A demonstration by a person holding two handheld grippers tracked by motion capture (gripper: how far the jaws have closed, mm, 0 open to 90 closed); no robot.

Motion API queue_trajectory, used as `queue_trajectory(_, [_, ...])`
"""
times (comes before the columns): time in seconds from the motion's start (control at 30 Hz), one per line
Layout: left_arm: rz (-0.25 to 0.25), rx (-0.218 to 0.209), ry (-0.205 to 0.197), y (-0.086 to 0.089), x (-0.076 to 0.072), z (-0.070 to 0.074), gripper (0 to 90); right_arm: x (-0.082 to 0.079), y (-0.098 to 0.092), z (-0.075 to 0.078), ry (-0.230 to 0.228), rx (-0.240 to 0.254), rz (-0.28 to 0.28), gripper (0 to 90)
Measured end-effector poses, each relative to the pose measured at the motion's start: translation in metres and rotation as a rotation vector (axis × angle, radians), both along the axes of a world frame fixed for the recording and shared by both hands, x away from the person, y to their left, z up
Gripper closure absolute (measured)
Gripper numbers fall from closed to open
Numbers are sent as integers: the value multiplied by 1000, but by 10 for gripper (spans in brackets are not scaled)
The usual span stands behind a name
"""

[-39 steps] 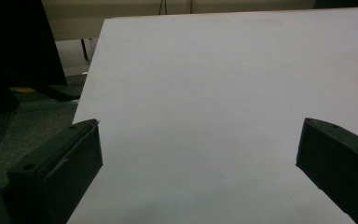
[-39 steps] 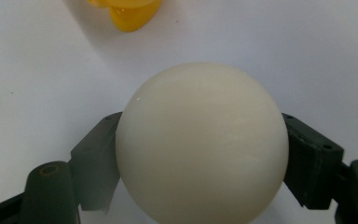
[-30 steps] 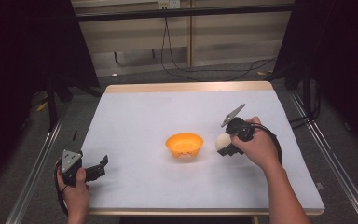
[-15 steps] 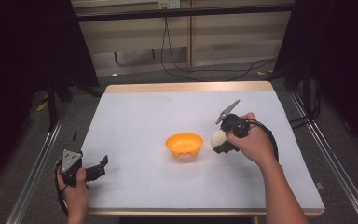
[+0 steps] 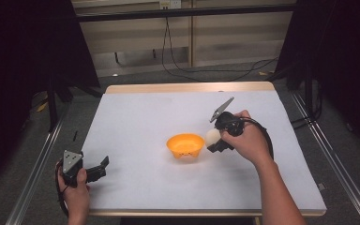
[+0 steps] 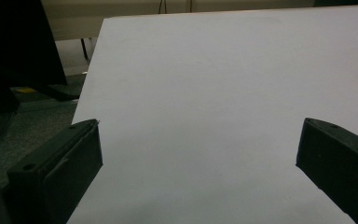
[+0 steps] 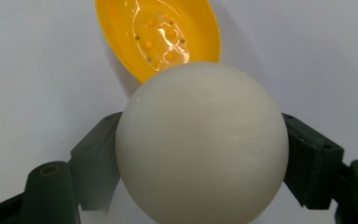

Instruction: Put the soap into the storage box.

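Two handheld grippers, both black. Left gripper (image 5: 104, 165) topped by a grey three-cornered plate (image 5: 71, 161) dotted with small dark holes; blocky matte jaws with round screw recesses in the left gripper view, paler flat pads on their inner faces. Right gripper (image 5: 212, 143) carried a similar grey plate (image 5: 221, 109) and trailed a black cable (image 5: 265, 137) in a loop. Brass-coloured screw heads sat in round recesses at its jaw bases in the right gripper view. Forearms bare, no sleeves
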State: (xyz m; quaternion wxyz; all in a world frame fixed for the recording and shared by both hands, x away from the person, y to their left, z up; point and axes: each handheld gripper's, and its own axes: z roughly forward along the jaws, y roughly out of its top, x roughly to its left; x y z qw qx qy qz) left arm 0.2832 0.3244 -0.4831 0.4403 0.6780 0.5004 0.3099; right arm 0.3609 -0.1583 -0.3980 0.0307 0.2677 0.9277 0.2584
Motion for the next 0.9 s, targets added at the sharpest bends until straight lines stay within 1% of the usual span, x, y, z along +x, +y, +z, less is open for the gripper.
queue_trajectory(0.03, [0, 0, 0, 0, 0, 0, 1, 1, 3, 1, 3, -5, 6, 234])
queue_trajectory(0.2, [0, -2, -2, 0, 0, 0, 1, 2, 9, 3, -4, -5, 15, 234])
queue_trajectory(0.37, [2, -3, -1, 0, 0, 0, 0, 4, 16, 4, -2, -6, 26, 234])
queue_trajectory(0.6, [7, -7, -1, 0, 0, 0, 0, 6, 25, 6, 2, 1, 38, 234])
queue_trajectory(0.63, [6, -4, -1, 0, 0, 0, 0, 6, 27, 6, -3, 3, 44, 234])
queue_trajectory(0.67, [5, -7, 0, 0, 0, 0, 0, 7, 30, 8, 0, 3, 49, 234])
queue_trajectory(0.73, [8, -6, -1, 0, 0, 0, 0, 7, 32, 8, -1, 4, 49, 234])
queue_trajectory(0.8, [7, -7, -1, 0, 0, 0, 0, 9, 36, 7, -3, 5, 64, 233])
queue_trajectory(0.9, [7, -7, 0, 0, 0, 0, 0, 10, 41, 5, 5, -1, 71, 234])
